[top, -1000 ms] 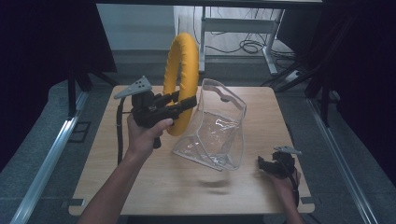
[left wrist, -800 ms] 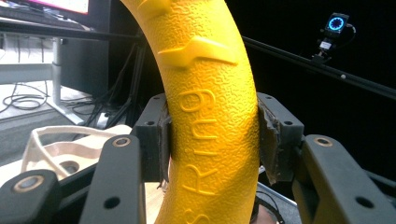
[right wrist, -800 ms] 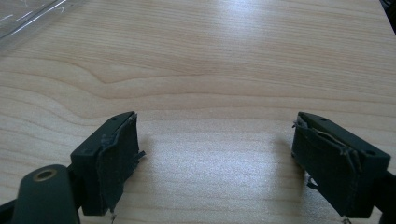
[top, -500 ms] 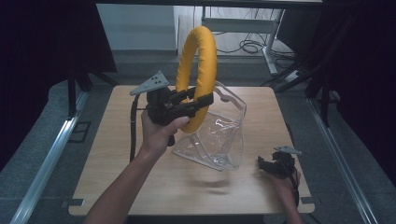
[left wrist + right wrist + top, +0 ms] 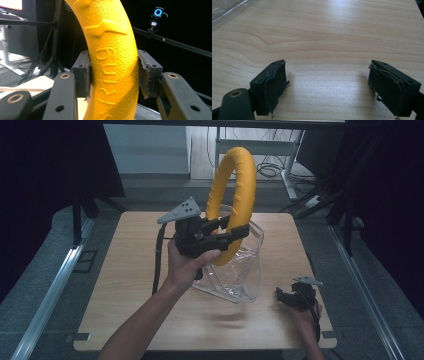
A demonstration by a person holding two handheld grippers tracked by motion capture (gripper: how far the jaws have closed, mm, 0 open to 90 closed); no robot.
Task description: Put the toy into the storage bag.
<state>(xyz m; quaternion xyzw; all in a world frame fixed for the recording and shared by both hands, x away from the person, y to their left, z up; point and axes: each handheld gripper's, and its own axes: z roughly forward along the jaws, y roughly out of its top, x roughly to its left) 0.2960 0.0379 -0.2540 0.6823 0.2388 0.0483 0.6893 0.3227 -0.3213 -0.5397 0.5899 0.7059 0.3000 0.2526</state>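
A big yellow ring with a pebbled surface stands upright in the air over the table's middle. My left gripper is shut on its lower part; in the left gripper view both pads press the ring from either side. Just behind and below it sits a clear plastic bag, its mouth facing up, the ring's bottom edge at or just inside the mouth. My right gripper rests low at the table's front right, open, with bare wood between its pads.
The wooden table has bare room on its left half and along the front. A metal rail runs along the floor at left, and cables and a desk frame lie beyond the far edge.
My left gripper has carried the yellow ring rightward and over the clear bag. The right gripper has stayed in place.
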